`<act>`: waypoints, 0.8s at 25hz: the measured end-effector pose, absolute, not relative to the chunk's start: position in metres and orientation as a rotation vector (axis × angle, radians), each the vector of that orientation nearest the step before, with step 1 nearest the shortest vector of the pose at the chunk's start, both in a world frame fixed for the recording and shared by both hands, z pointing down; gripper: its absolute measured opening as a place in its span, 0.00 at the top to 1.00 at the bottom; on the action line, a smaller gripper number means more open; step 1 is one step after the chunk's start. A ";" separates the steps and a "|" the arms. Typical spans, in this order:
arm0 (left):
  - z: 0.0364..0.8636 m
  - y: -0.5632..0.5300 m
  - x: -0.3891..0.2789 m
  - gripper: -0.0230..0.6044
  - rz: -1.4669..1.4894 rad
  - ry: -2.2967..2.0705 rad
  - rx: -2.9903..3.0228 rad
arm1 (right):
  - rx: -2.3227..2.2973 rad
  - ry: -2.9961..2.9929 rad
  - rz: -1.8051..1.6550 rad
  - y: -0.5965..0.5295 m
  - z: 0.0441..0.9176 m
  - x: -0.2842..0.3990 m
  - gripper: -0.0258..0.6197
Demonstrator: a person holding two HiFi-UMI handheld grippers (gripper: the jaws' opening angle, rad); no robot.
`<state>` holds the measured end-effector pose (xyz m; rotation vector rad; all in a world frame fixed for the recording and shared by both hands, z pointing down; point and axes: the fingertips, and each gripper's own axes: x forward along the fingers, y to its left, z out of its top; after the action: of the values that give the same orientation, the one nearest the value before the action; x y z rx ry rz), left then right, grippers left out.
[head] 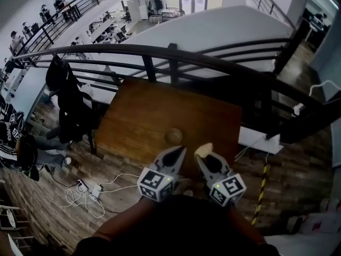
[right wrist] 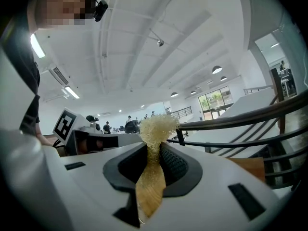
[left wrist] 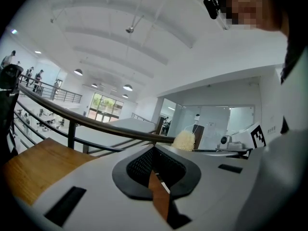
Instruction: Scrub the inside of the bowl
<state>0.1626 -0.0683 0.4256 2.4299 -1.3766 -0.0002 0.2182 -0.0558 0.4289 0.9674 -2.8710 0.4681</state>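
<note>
Wooden table (head: pixel 160 111) in the head view carried a small bowl (head: pixel 173 136) near its front edge, just ahead of the left gripper (head: pixel 180 151) and right gripper (head: pixel 202 157). Left gripper view showed jaws pressed together, empty. Right gripper view showed jaws clamped on a straw-coloured scrubber (right wrist: pixel 155 129).

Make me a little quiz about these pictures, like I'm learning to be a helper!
1. True or false: the right claw is shut on a pale, fuzzy scrubber.
2. Where is the small round bowl? A) on the wooden table B) on the floor C) on a chair
3. Fill the gap: the left claw is ___ and holds nothing.
Key: 1 true; 2 A; 3 shut.
</note>
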 end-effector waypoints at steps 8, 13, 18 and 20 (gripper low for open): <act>0.423 -0.102 0.145 0.97 0.016 -1.286 2.478 | 1.067 -2.825 0.487 -0.083 0.430 0.199 0.83; 0.421 -0.127 0.120 0.97 0.025 -1.234 2.511 | 1.127 -2.797 0.493 -0.103 0.432 0.173 0.83; 0.421 -0.146 0.090 0.97 0.029 -1.180 2.541 | 1.188 -2.780 0.479 -0.120 0.434 0.143 0.83; 0.418 -0.153 0.075 0.97 0.021 -1.161 2.549 | 1.202 -2.771 0.462 -0.125 0.431 0.126 0.83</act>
<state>0.0748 -0.1528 0.4183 2.5486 -1.1606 0.0208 0.1261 -0.1247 0.4309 1.2024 -2.7712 0.4624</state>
